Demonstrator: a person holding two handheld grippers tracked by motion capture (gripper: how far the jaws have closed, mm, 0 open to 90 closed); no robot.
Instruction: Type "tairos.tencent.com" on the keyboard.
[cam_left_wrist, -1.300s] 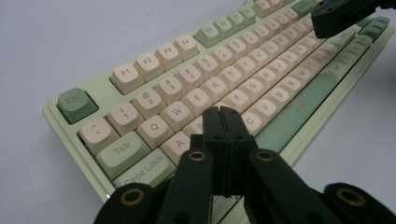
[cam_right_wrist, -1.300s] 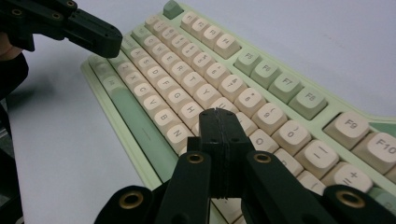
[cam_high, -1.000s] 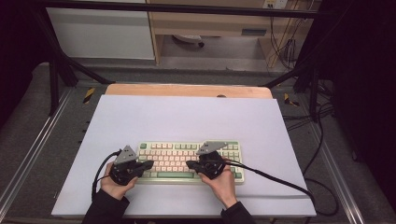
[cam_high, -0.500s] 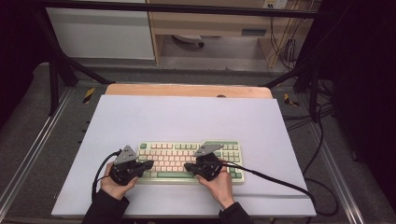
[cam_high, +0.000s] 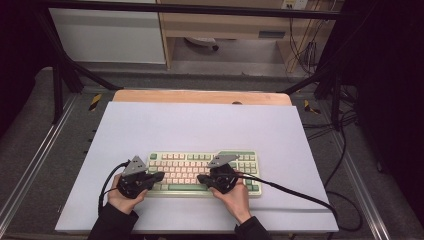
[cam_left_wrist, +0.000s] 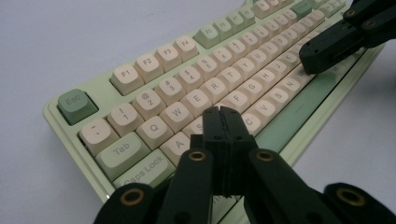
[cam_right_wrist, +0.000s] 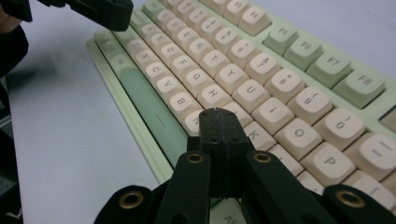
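Keyboard (cam_high: 200, 170) under both claws, left claw (cam_left_wrist: 219, 114), right claw (cam_right_wrist: 218, 116) closed

Keyboard (cam_left_wrist: 196, 88) of matt plastic, smooth keycaps; table (cam_high: 200, 125) sheet smooth, matt; wooden edge (cam_high: 200, 96) beyond.

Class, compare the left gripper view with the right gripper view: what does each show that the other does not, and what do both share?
Left gripper view alone: the green Esc key, Tab and Caps Lock, with the right claw farther off. Right gripper view alone: the P key and the left claw at the top. Both: the green and cream keyboard, its green space bar, the white table, and shut black jaws.
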